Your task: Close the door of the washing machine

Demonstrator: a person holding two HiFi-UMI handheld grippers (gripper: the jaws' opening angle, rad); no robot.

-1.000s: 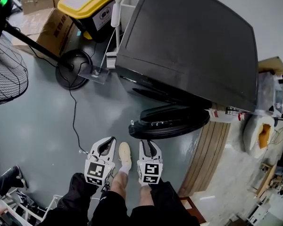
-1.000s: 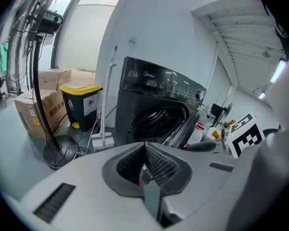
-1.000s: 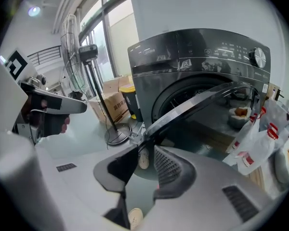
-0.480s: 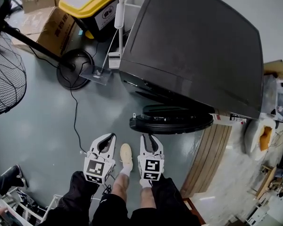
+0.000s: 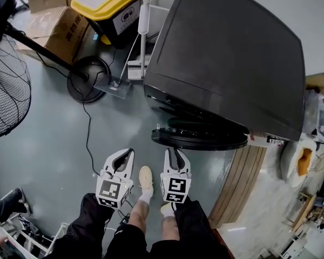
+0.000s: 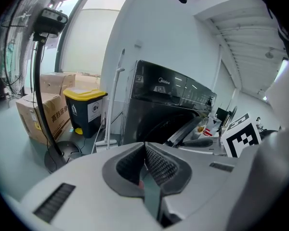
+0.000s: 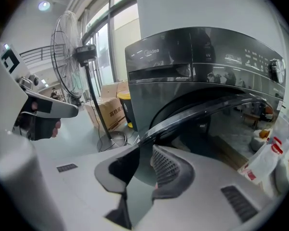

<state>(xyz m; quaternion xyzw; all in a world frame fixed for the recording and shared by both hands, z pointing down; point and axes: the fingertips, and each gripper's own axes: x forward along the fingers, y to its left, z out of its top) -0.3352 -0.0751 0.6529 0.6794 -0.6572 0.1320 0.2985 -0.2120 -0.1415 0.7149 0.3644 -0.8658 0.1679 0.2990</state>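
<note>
The dark front-loading washing machine (image 5: pixel 227 63) stands ahead, and its round door (image 5: pixel 200 136) hangs open toward me, low on the front. My right gripper (image 5: pixel 171 152) points at the door's left rim, just short of it. In the right gripper view the door's edge (image 7: pixel 207 107) runs past just beyond the right gripper (image 7: pixel 145 148); its jaws are closing, a gap still shows, and nothing sits between the pads. My left gripper (image 5: pixel 127 155) hovers over the floor left of the door. The left gripper (image 6: pixel 144 144) is shut on nothing, with the machine (image 6: pixel 168 90) ahead of it.
A standing fan (image 5: pixel 5 85) with a round base (image 5: pixel 86 77) and a trailing cable (image 5: pixel 86 139) is on the left. Cardboard boxes (image 5: pixel 48 31), a yellow-lidded bin (image 5: pixel 108 4) and a mop (image 5: pixel 142 20) stand behind. Wooden boards (image 5: pixel 235 182) lie right of the door. My shoe (image 5: pixel 146 176) sits between the grippers.
Both grippers and the shoe have come forward toward the machine. The right gripper's tips are now closer to the door's left rim. The door still hangs open.
</note>
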